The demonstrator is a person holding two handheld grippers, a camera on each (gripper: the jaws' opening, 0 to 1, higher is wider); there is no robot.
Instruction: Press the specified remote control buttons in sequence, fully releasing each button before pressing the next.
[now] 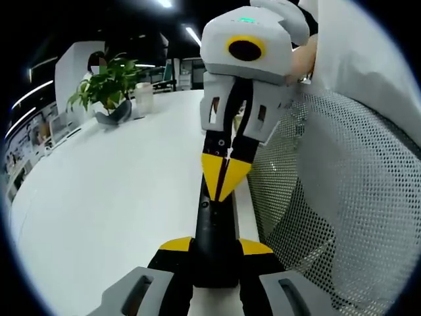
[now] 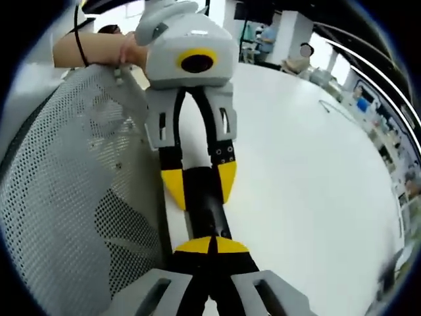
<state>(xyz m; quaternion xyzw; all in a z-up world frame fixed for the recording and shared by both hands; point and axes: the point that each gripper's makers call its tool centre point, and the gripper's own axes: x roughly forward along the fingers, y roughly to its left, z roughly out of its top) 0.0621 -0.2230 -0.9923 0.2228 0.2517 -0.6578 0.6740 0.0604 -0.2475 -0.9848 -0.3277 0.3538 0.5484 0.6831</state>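
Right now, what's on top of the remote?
The right gripper has its shut yellow tips resting on the remote's top face. The left gripper clamps one end of the remote from both sides. The tips cover whichever button is beneath them, so it can't be seen.

Open-plan office: long white table [image 1: 112, 191], potted plant [image 1: 108, 89], mesh chair [image 2: 59, 197], ceiling strip lights [image 1: 193, 34].

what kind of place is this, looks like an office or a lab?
Most likely an open-plan office or meeting area. A large white table carries a potted plant, a mesh chair stands at its edge, strip lights run across a dark ceiling, and a seated person shows beyond the table.
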